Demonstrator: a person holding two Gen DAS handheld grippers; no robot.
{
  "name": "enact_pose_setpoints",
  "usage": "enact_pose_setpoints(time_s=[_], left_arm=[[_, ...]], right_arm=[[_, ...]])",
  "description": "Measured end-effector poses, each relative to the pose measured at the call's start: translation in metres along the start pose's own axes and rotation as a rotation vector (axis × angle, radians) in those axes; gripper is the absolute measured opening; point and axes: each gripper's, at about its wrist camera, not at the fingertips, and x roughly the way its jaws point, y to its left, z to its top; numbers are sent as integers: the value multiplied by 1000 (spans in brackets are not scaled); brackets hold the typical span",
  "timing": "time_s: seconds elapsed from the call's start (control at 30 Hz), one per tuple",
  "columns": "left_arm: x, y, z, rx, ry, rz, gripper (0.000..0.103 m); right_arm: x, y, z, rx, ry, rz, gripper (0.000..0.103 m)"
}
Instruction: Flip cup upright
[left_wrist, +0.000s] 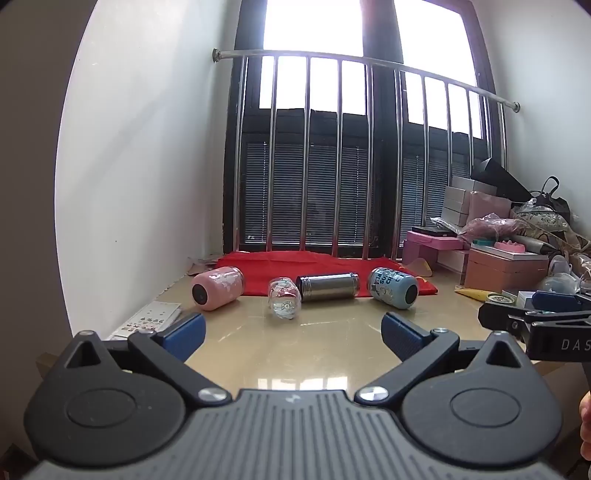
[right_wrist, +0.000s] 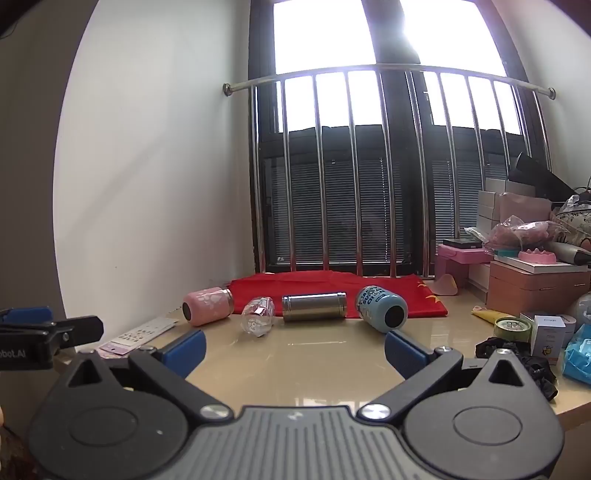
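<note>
Both grippers, left (left_wrist: 291, 338) and right (right_wrist: 295, 345), hover level, fingers spread wide, empty. Four cups (right_wrist: 314, 306) lie sideways near the counter (right_wrist: 295, 369) back; bare surface lies between.

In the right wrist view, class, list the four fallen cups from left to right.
pink cup → clear glass cup → steel cup → blue cup

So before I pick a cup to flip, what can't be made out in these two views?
- Pink cup: its open end faces away in both views.
- Blue cup: its print is curved and too small to read.
- Right gripper in the left wrist view: cut off by the frame edge.
</note>
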Motion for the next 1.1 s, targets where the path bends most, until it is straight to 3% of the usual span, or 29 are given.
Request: enact_pose_setpoints(time_s=[1.1], left_arm=[[8,-1,1,-17,34,-6,103]], right_arm=[[3,-3,-1,-1,50,-29,103]])
